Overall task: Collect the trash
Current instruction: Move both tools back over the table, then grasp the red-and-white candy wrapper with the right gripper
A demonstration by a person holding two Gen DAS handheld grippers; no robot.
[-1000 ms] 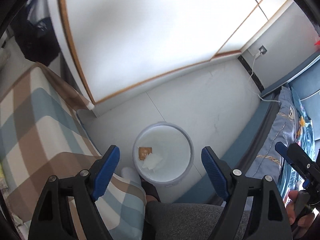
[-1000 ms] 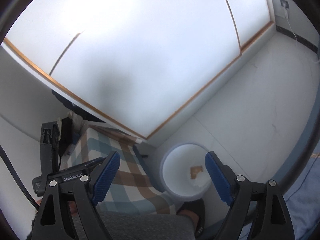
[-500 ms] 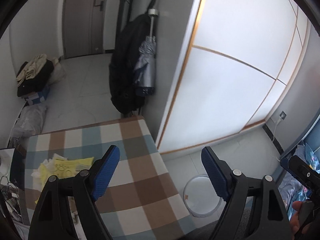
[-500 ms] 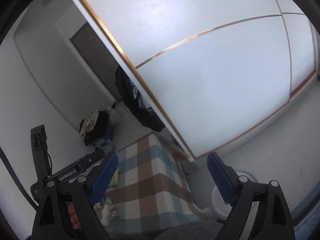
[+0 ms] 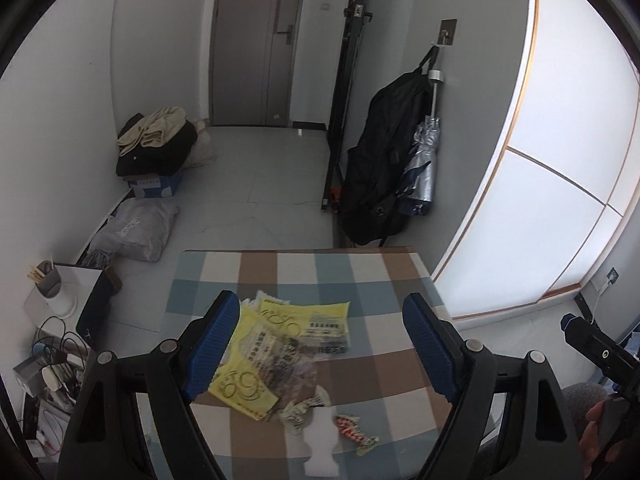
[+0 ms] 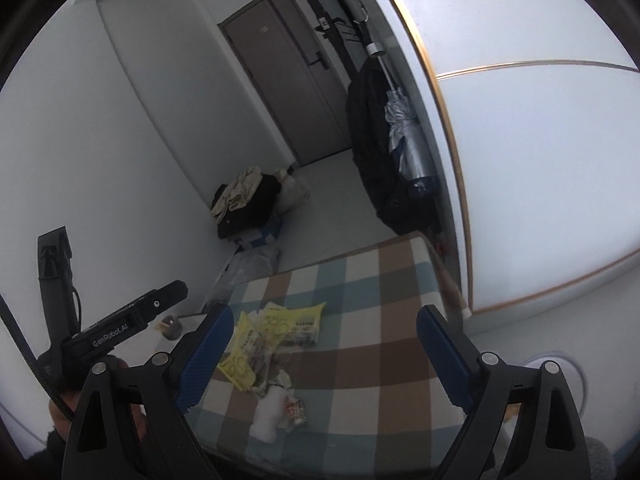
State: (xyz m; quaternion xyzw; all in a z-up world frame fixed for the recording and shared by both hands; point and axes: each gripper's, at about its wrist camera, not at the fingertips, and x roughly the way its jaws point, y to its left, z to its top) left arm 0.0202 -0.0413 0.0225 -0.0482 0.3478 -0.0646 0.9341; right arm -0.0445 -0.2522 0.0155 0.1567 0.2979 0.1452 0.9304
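A table with a checked cloth (image 5: 360,272) carries a heap of trash. In it lie yellow printed wrappers (image 5: 280,344), a crumpled white tissue (image 5: 322,440) and a red-and-white candy wrapper (image 5: 356,434). My left gripper (image 5: 320,304) hovers above the heap, open and empty. My right gripper (image 6: 325,314) is also open and empty, over the same yellow wrappers (image 6: 280,328) and white tissue (image 6: 268,412). The white trash bin (image 6: 560,372) stands on the floor right of the table, partly hidden behind the right finger. Each gripper appears at the edge of the other's view.
A black bag and a silver umbrella (image 5: 424,168) hang on the wall behind the table. Clothes piled on a box (image 5: 156,144) and a grey sack (image 5: 132,232) lie on the floor at left. A low shelf with a cup and cables (image 5: 52,292) stands left of the table.
Both views have swung up and away from the white bin on the floor to the checked table with the trash. Both grippers stayed open and empty.
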